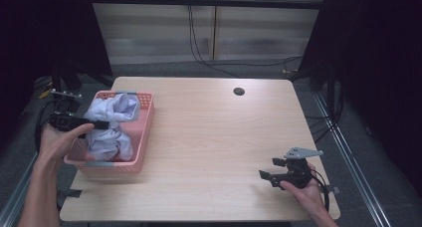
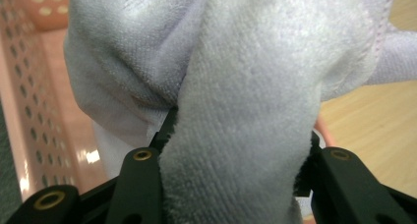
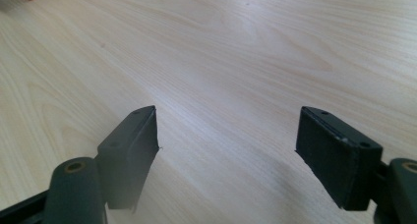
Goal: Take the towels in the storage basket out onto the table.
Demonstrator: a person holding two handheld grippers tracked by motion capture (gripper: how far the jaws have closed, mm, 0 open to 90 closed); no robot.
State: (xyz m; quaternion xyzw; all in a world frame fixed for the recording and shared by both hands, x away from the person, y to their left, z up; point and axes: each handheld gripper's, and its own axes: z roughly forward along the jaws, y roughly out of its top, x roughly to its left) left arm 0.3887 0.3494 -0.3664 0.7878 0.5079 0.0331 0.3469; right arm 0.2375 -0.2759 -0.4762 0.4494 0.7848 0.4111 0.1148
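Towel: a white terry towel [image 2: 236, 111] is bunched in the pink perforated basket [image 1: 144, 132], with a thick fold pinched between the jaws of the left gripper [image 1: 102, 124].
Left gripper: it is reached over the basket's left rim; its jaws are clamped on the towel fold, as the left gripper view shows.
Basket: it is set at the table's [image 1: 219, 137] left edge, near the front corner.
Right gripper [image 1: 271, 173]: it is held low near the table's front right corner; its jaws are spread wide, with bare wood between them.

White towel [image 1: 112, 125], pink perforated basket [image 1: 144, 132], black claws.
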